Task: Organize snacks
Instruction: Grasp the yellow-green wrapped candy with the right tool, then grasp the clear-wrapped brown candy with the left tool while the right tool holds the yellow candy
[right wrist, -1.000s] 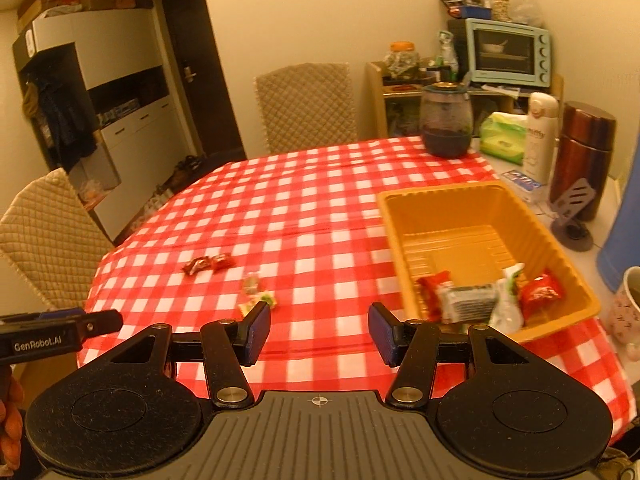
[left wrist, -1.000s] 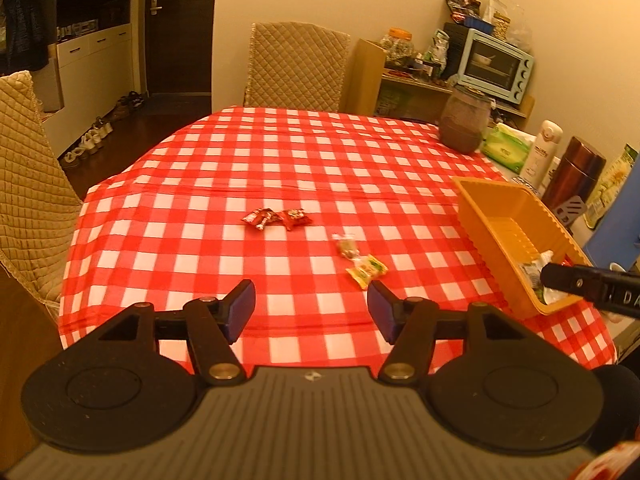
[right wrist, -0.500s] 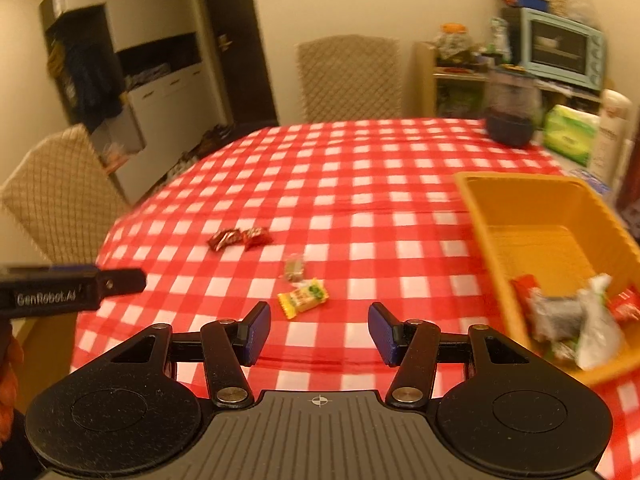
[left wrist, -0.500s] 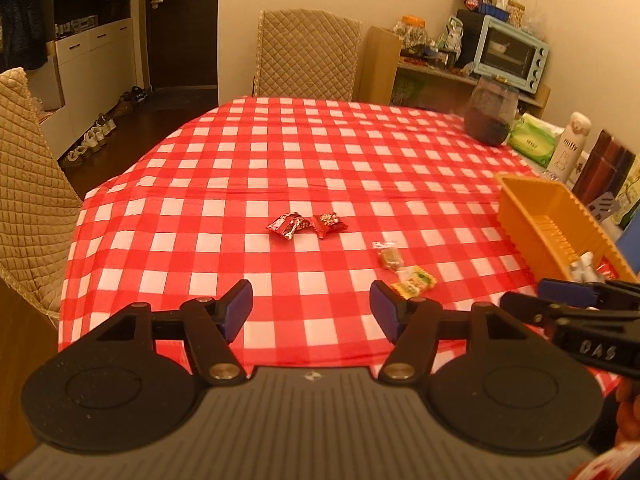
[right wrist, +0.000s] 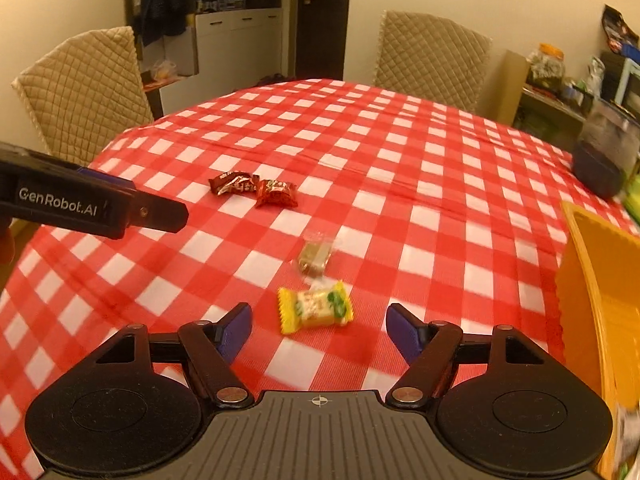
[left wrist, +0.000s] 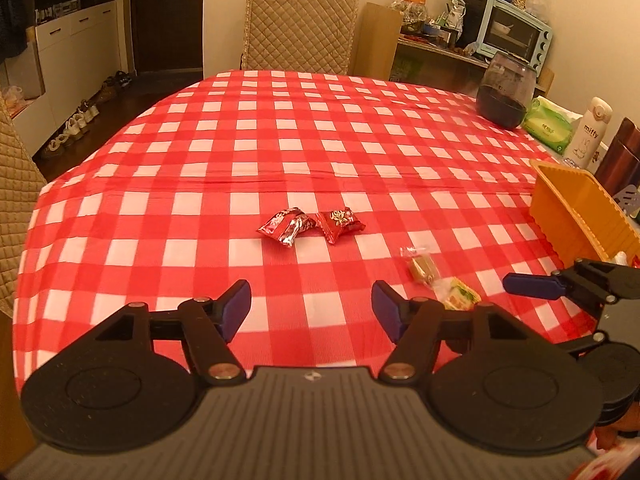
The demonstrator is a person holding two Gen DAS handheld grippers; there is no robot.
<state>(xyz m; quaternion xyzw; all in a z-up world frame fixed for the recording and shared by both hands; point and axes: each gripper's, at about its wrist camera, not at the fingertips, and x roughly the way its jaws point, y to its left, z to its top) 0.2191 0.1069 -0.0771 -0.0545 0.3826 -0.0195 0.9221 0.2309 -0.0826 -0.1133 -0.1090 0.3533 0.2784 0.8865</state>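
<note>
Several wrapped snacks lie on the red checked tablecloth. Two red packets lie side by side ahead of my left gripper, which is open and empty. A clear-wrapped brown snack and a yellow-green packet lie just ahead of my right gripper, which is open and empty, the yellow packet between its fingertips' line. The orange basket stands at the right, and also shows in the right wrist view.
Quilted chairs stand at the far side and left of the table. A dark jar, wipes pack, white bottle and brown flask stand at the right edge. A toaster oven sits on a side shelf.
Both grippers have swung left, away from the basket and toward the loose snacks. The right gripper has come down close to the yellow packet. Both stay open.
</note>
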